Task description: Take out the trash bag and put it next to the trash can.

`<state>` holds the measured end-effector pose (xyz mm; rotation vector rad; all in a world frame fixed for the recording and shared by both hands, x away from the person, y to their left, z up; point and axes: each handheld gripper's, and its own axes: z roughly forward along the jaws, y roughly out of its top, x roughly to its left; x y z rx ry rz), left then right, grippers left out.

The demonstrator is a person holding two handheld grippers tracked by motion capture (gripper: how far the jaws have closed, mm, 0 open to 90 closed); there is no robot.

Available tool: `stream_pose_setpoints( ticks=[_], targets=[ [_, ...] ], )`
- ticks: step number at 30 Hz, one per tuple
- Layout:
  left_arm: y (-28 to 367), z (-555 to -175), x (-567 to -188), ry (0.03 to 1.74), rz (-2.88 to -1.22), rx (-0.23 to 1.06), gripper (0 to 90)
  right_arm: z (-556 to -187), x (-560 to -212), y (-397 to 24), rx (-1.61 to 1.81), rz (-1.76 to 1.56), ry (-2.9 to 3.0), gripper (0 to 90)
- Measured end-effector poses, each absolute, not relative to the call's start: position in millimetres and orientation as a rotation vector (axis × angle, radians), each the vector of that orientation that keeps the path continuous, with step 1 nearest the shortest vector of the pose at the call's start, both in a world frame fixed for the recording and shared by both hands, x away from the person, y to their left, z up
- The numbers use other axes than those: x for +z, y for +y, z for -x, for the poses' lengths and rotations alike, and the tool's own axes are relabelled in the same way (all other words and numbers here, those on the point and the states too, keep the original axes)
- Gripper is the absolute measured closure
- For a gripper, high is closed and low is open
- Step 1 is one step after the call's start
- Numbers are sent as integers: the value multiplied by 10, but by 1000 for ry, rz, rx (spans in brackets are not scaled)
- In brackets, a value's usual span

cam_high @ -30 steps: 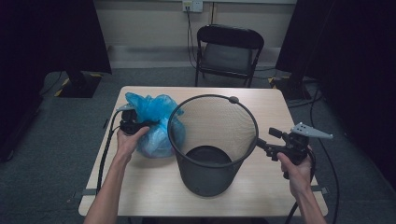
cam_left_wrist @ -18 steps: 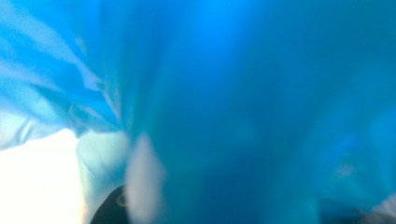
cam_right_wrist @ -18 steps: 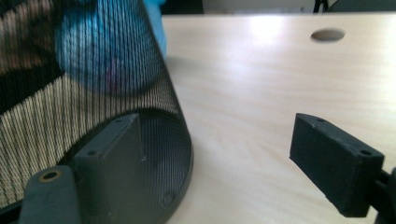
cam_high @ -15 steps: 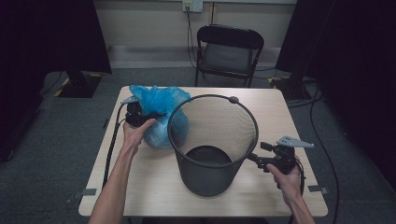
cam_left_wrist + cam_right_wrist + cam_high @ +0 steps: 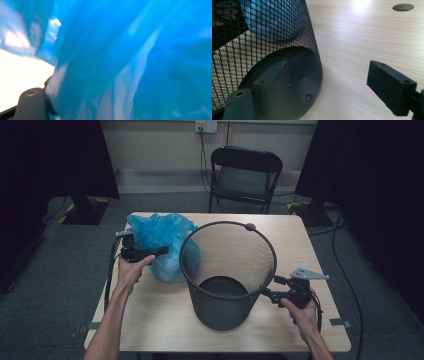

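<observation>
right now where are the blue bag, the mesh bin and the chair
blue bag (image 5: 160, 232): high view, crumpled upper part
mesh bin (image 5: 227, 312): high view, front wall near the base
chair (image 5: 245, 181): high view, seat

Black folding chair (image 5: 243, 175) (behind table (image 5: 300, 240))

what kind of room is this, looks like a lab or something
Probably a recording studio or lab set-up rather than a home: black curtains hang at the sides, a lone folding chair faces a plain wooden table, and cables run to a wall socket.
</observation>
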<state>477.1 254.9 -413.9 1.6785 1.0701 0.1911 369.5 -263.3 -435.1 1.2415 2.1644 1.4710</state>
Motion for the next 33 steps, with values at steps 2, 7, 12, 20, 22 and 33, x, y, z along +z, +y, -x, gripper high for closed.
stream_pose_setpoints(
  ticks=[2,7,12,20,22,33],
  targets=[
    [2588,-4717,-4141,1070,-1671,187,175,-3693,-4354,-2643,1470,-1244,2160,165],
    [2644,-4571,-4139,1062,-1655,186,177,-3693,-4393,-2674,1443,-1270,2155,165],
    [2645,-4467,-4113,1011,-1694,233,595,-3706,-4431,-2718,1431,-1297,2152,167],
    [2411,-4636,-4187,997,-1687,214,896,-3724,-4444,-2749,1435,-1319,2139,173],
    [2328,-4714,-4215,995,-1678,197,896,-3728,-4450,-2745,1426,-1316,2141,177],
    [2470,-4471,-4141,1046,-1695,266,322,-3710,-4487,-2733,1412,-1314,2162,180]
  ],
)
